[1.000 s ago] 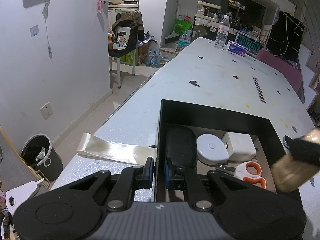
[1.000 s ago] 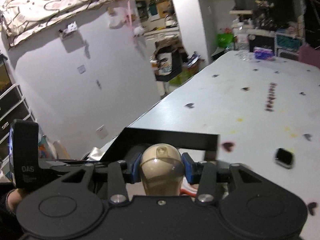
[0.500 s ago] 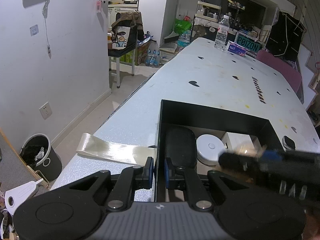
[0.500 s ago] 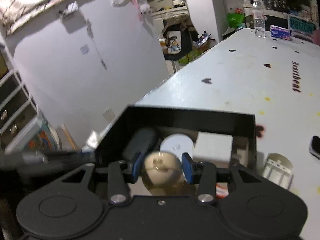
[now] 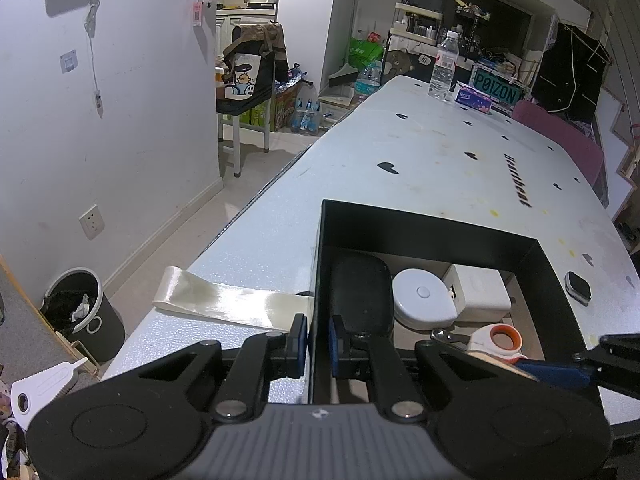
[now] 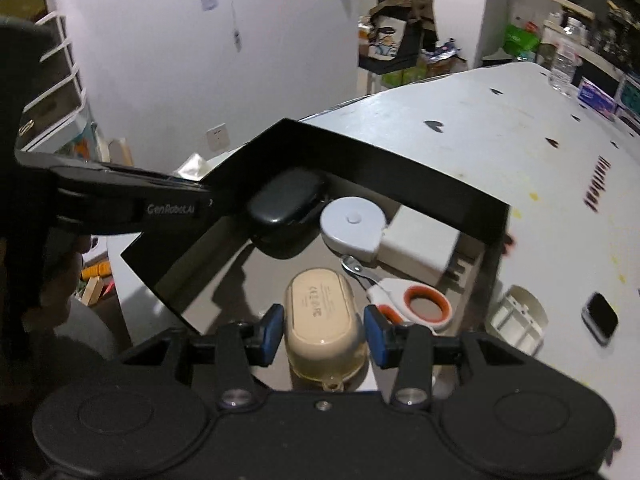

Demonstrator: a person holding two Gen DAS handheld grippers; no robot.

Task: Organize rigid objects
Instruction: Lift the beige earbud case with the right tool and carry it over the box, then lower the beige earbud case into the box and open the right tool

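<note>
A black box [image 5: 420, 226] [image 6: 360, 164] stands on the white table. It holds a black case [image 5: 362, 294] [image 6: 286, 202], a round white tape measure [image 5: 422, 298] [image 6: 352, 228], a white block [image 5: 478, 292] [image 6: 420, 248] and orange-handled scissors [image 5: 500, 340] [image 6: 416, 302]. My left gripper [image 5: 318, 340] is shut on the box's left wall. My right gripper [image 6: 324, 330] is open over the box. A beige case [image 6: 322, 320] lies between its fingers, with gaps on both sides.
A small dark device [image 5: 577, 286] [image 6: 600, 318] and a white plastic tray [image 6: 518, 318] lie on the table right of the box. A strip of clear tape [image 5: 228, 300] hangs at the table's left edge. A bottle [image 5: 442, 66] stands far back.
My right gripper moved down over the box and its fingers opened off the beige case, which now lies in the box. My left gripper has not moved.
</note>
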